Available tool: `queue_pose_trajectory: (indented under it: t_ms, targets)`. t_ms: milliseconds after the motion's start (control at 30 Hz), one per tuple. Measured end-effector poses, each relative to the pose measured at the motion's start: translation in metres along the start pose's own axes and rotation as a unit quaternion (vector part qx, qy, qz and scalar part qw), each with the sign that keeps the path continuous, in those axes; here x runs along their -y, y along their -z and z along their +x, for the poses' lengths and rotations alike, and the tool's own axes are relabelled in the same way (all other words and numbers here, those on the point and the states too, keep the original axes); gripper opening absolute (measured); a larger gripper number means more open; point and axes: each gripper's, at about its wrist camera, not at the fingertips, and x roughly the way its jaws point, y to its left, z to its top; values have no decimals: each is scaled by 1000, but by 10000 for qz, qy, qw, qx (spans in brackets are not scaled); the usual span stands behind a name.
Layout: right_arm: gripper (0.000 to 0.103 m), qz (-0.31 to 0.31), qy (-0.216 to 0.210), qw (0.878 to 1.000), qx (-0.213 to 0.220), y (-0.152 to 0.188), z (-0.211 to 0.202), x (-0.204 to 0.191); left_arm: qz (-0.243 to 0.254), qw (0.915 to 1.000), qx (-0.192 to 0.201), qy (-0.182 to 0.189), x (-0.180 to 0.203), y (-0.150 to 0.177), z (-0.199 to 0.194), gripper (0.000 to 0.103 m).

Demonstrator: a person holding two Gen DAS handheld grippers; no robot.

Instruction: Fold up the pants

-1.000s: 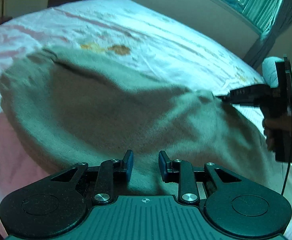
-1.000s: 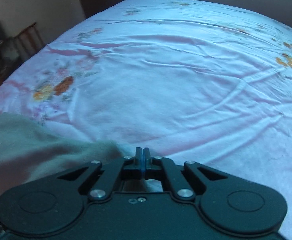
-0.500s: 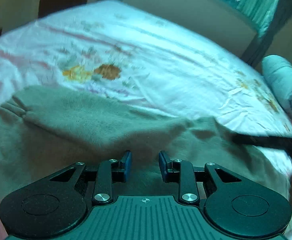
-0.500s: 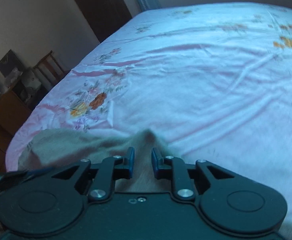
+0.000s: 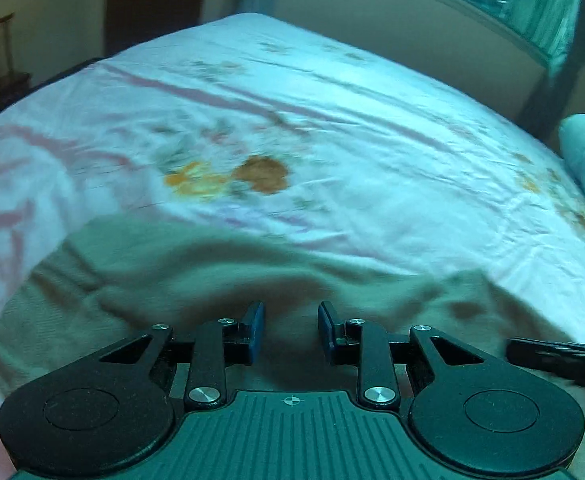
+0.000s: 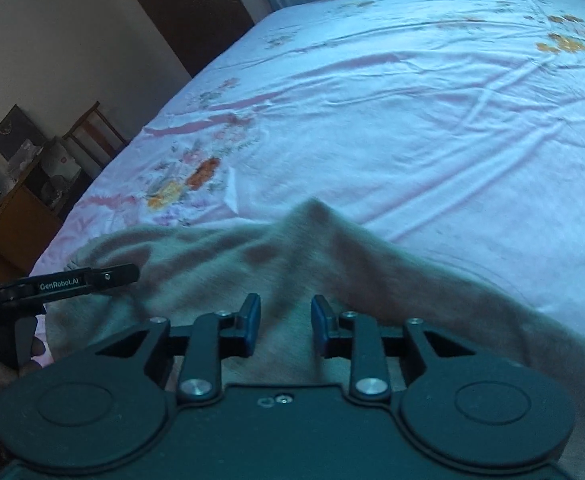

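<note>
On the bed (image 5: 372,128), under a pink-and-white flowered sheet (image 6: 432,128), the grey-green pants (image 5: 196,280) lie heaped at the near edge, just ahead of both tools. One peak of cloth stands up in front of the right gripper (image 6: 285,322), with slack folds running off to either side.

Step in hand, as I read it: a fold has just been laid and let go, and both tools are backing off. To do it well, clear the cloth fully before moving sideways so no pad drags the layer. Then flatten the raised peak and square the edges before the next fold, or the bundle will come out lumpy.

Left gripper (image 5: 291,330): fingers apart, pants below the gap, nothing pinched that I can see. Right gripper: fingers apart too, cloth behind the gap but not pressed. The left tool's side also shows in the right view, low over the fabric.

Against a second ago: the pants fill far less of the left view, and more sheet shows beyond them. The right fingers, then tightly together on a fold of cloth, have just been opening and hold nothing. The left fingers keep the same gap.
</note>
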Motion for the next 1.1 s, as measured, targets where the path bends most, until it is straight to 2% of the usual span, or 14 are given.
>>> queue_pose_trajectory:
  t_ms: [133, 267, 333, 433, 533, 600, 633, 700, 767, 833, 867, 933, 1000, 1100]
  targets:
    - [25, -190, 160, 9996, 128, -2, 5, -17, 191, 9996, -71, 220, 25, -5, 11, 29]
    - [26, -230, 345, 9991, 38, -3, 17, -19, 502, 9986, -134, 42, 37, -7, 30, 30]
    - [26, -301, 563, 9979, -69, -1, 24, -14, 469, 9984, -268, -144, 27, -8, 43, 29]
    - [20, -323, 733, 9967, -92, 1, 25, -2, 334, 9987, -238, -314, 5, -12, 47, 29]
    - [16, -311, 801, 9963, -75, 3, 16, 9, 253, 9972, -135, -695, -13, -16, 38, 29]
    - [15, -218, 882, 9958, -52, 5, 6, 16, 56, 9976, -69, -685, -21, -18, 24, 30]
    - [17, -140, 931, 9956, 3, 6, -2, 19, 137, 9975, 4, -690, -18, -16, 14, 30]
    - [27, 21, 914, 9956, 182, 11, -24, 27, 538, 9968, 85, -584, -3, -7, -4, 30]
    - [30, 106, 999, 9941, 402, 20, -51, 33, 718, 9970, 101, -258, 13, 6, -20, 31]
    - [41, 219, 1030, 9922, 667, 33, -79, 40, 718, 9974, -22, 100, 34, 27, -32, 43]
    - [43, 319, 1044, 9910, 769, 41, -92, 44, 730, 9970, -90, 223, 44, 38, -35, 53]
    - [43, 430, 1091, 9895, 841, 58, -111, 50, 845, 9949, -217, 509, 65, 63, -39, 56]
    - [43, 516, 1246, 9876, 802, 76, -122, 57, 1054, 9927, -326, 488, 79, 84, -38, 56]
    - [43, 706, 1508, 9833, 739, 102, -133, 74, 1422, 9897, -130, 87, 76, 108, -42, 56]
